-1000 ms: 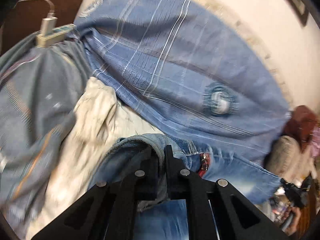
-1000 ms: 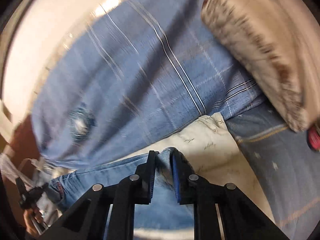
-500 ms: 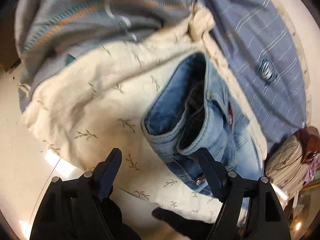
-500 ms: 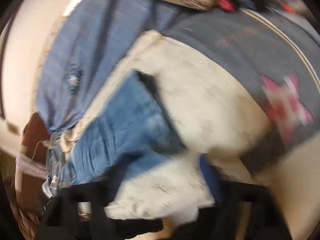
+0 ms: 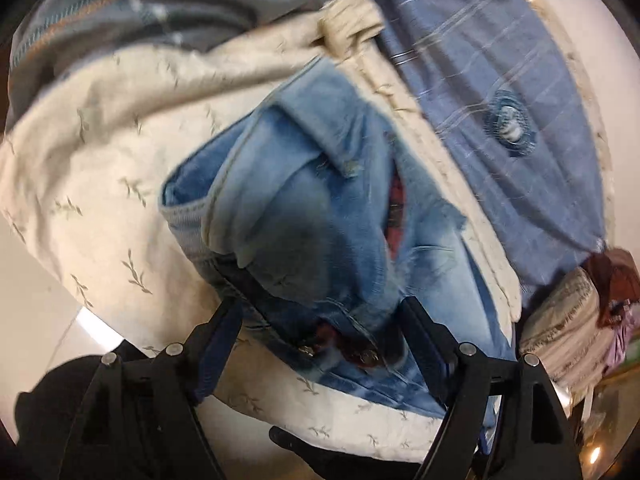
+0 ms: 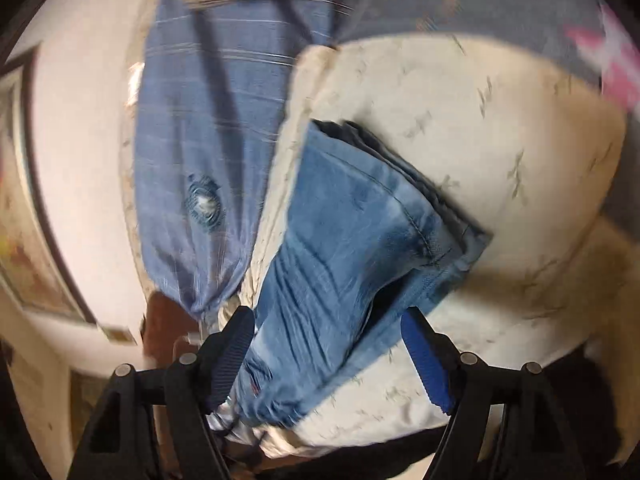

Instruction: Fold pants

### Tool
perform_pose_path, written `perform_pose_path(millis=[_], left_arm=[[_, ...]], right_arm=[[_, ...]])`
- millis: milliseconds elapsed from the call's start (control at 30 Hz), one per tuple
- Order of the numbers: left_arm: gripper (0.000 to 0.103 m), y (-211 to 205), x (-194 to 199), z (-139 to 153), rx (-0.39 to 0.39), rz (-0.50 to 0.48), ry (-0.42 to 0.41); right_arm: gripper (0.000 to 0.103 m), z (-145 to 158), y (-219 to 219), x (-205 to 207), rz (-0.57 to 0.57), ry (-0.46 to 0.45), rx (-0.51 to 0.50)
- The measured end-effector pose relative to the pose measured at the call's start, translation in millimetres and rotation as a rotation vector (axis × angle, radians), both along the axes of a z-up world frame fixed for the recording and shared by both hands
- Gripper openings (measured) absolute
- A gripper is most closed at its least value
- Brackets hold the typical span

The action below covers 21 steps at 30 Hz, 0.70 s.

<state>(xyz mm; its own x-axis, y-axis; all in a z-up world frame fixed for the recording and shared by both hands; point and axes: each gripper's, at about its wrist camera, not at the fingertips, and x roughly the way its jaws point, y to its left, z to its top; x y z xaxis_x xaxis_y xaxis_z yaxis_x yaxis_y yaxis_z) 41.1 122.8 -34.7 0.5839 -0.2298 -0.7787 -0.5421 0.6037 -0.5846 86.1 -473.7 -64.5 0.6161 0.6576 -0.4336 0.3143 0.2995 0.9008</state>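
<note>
A pair of light blue jeans [image 5: 320, 224] lies folded on a cream leaf-print cloth [image 5: 104, 184]. In the left wrist view the waistband end with its metal button [image 5: 366, 356] faces my left gripper [image 5: 320, 320], which is open, its jaws spread wide just above that end. In the right wrist view the jeans [image 6: 344, 248] show their hem end, layers stacked. My right gripper [image 6: 328, 328] is open, with the blue-padded fingers [image 6: 424, 360] either side of the denim, holding nothing.
A blue striped sheet with a round patch [image 5: 508, 124] lies beyond the cream cloth. A grey striped cloth [image 5: 132, 12] is bunched at the far left. A beige cushion [image 5: 560, 320] and dark red fabric sit at the right. Pale floor [image 5: 36, 312] shows below the cloth edge.
Both grippers were shut on the jeans a second ago. They have let go, opened wide and drawn back. The jeans now lie folded on the cream cloth.
</note>
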Motion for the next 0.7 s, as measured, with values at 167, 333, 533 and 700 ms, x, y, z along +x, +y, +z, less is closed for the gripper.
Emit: perform_pose_path(millis=[167, 333, 533, 700], left_arm=[[0.081, 5.0, 6.9, -7.2, 0.019, 0.009, 0.008], [0.081, 8.9, 2.8, -16.4, 0.025, 0.007, 0.027], [0.081, 8.5, 0.2, -12.2, 0.078, -0.018, 0.035], [0.081, 4.5, -6.2, 16.5, 0.169, -0.106, 0.024]], right_arm=[[0.056, -14.3, -8.4, 13.1, -0.143, 0.066, -0.034], [0.006, 47.7, 13.0, 21.0, -0.058, -0.051, -0.471], [0.010, 4.5, 5.6, 29.7, 0.058, 0.150, -0.411], [0.077, 42.6, -8.7, 17.2, -0.031, 0.049, -0.537]])
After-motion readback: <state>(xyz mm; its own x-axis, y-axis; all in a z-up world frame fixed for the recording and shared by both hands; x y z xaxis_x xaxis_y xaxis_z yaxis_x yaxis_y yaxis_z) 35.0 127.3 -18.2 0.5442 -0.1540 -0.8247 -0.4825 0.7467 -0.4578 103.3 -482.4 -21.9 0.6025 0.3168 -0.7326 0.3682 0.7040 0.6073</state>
